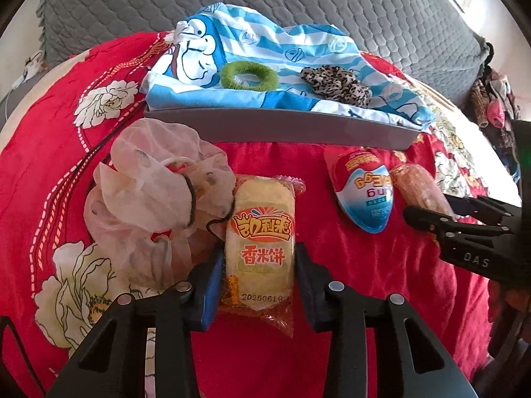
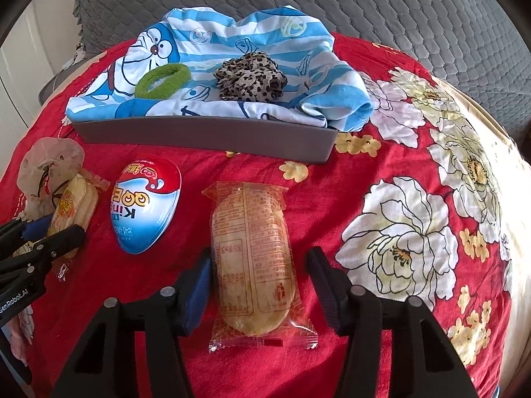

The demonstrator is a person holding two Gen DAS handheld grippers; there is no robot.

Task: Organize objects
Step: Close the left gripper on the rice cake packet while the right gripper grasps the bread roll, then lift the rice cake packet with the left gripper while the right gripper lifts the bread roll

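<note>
Both hand-held grippers (image 1: 259, 265) (image 2: 259, 272) angled steeply downward

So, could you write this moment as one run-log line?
left gripper: jaws shut on face-up cracker packet | right gripper: jaws open around face-down cracker packet | both packets on red bedspread

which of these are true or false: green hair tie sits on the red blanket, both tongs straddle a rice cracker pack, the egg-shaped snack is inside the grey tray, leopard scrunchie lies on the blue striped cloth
1. The green hair tie sits on the red blanket. False: it lies on the blue striped cloth.
2. Both tongs straddle a rice cracker pack. True: left tongs around one pack, right tongs around another.
3. The egg-shaped snack is inside the grey tray. False: it lies on the blanket in front of the tray.
4. The leopard scrunchie lies on the striped cloth. True.
</note>
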